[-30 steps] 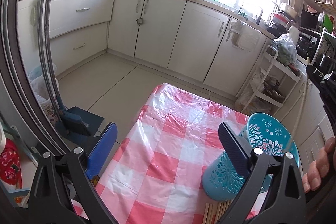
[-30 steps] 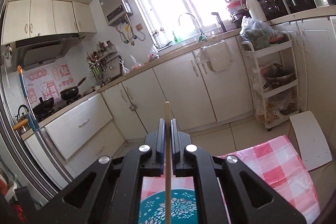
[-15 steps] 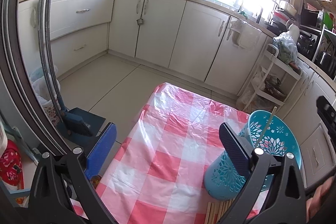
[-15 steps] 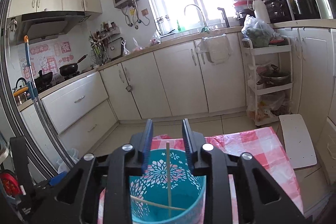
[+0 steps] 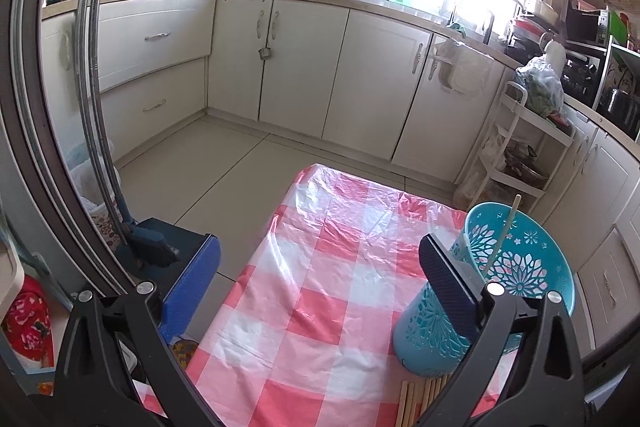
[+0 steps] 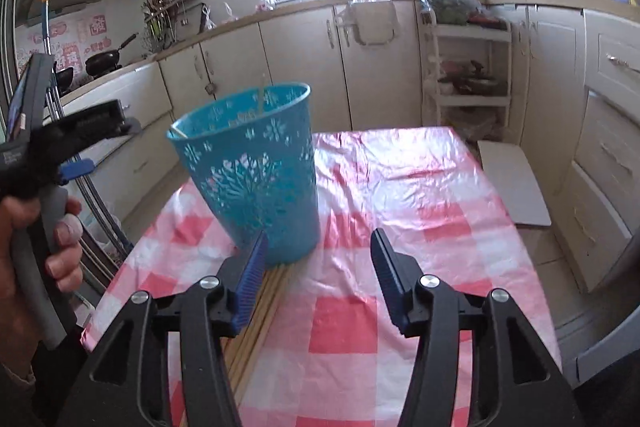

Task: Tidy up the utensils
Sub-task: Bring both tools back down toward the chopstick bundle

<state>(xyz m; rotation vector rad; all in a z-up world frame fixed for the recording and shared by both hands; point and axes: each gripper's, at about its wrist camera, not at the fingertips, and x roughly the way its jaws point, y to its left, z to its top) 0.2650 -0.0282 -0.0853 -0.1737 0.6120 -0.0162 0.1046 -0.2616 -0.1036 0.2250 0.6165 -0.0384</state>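
Chopsticks (image 6: 256, 311): loose bundle flat on the checked tablecloth (image 6: 400, 195), at the base of the teal holder (image 6: 250, 167). Right gripper (image 6: 316, 279) has just been opening, nothing between its fingers; a second ago it pinched one stick (image 5: 502, 235), now standing inside the holder. Left gripper (image 5: 320, 287) wide, empty, beside the holder. Remaining bundle looks next.

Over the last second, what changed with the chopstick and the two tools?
The right tool let go of the chopstick, which now stands in the blue holder. Its jaws have just been opening, nothing between them, and it dropped toward the chopsticks on the table. The left tool and the holder stayed put.
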